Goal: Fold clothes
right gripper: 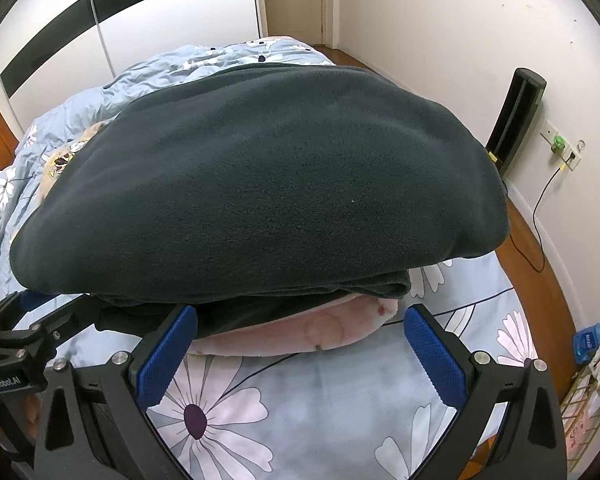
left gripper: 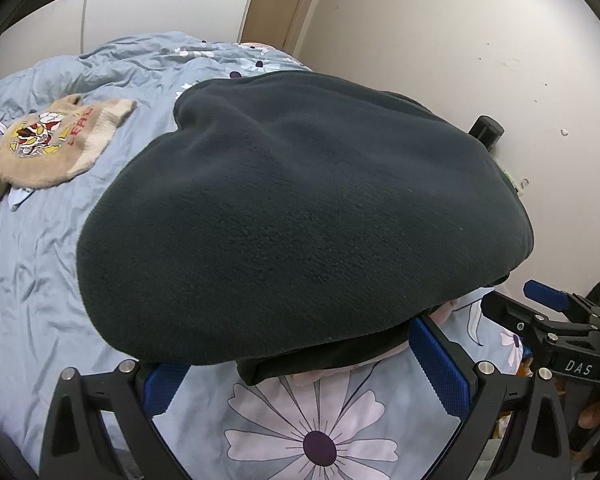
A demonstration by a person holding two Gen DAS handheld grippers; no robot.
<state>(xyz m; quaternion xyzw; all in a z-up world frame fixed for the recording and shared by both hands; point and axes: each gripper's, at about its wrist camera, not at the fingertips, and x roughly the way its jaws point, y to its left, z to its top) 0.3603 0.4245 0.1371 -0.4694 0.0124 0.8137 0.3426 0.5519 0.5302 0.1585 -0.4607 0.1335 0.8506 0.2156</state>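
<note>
A dark green fleece garment [left gripper: 300, 216] lies folded in a thick stack on the bed; it also fills the right wrist view [right gripper: 260, 184]. A pink garment [right gripper: 300, 328] lies under it at the near edge, and shows as a pale sliver in the left wrist view [left gripper: 384, 354]. My left gripper [left gripper: 300, 364] is open at the stack's near edge, its left pad partly under the fleece. My right gripper [right gripper: 300, 348] is open just in front of the pink garment. The right gripper [left gripper: 556, 316] shows at the right of the left wrist view, and the left gripper [right gripper: 24, 332] at the left of the right wrist view.
A beige cartoon-print sweater [left gripper: 48, 140] lies flat at the left of the blue floral bedcover [left gripper: 40, 272]. A white wall [left gripper: 460, 40] is at the right. A black tower appliance [right gripper: 516, 120], a wall socket with cable [right gripper: 560, 152] and wood floor [right gripper: 540, 264] lie right of the bed.
</note>
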